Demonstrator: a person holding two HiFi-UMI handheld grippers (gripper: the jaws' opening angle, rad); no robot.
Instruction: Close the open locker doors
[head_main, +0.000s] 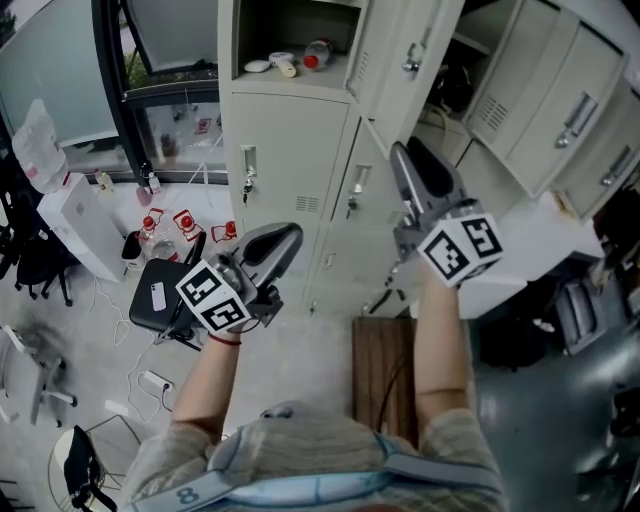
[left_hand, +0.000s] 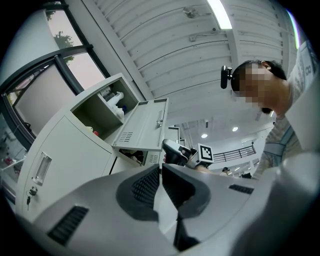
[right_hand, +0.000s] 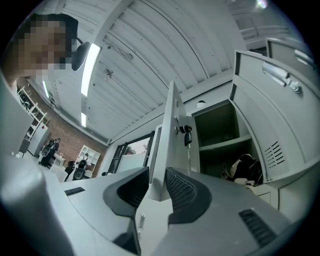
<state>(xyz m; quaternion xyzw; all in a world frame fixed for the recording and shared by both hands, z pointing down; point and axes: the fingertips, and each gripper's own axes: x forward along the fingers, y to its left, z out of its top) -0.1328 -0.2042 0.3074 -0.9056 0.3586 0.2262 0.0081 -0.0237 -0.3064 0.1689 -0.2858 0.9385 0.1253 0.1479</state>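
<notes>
Open locker (head_main: 290, 25) holds bottles (head_main: 318, 53) (another holds a dark bag (right_hand: 243, 169))

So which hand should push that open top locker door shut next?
Probably right. The right gripper is up beside the open door, whose edge shows between its open jaws. The left gripper sits lower, in front of closed doors.

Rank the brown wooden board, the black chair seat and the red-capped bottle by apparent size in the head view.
1. brown wooden board
2. black chair seat, only somewhat smaller, so the gap is narrow
3. red-capped bottle, by far the smallest
</notes>
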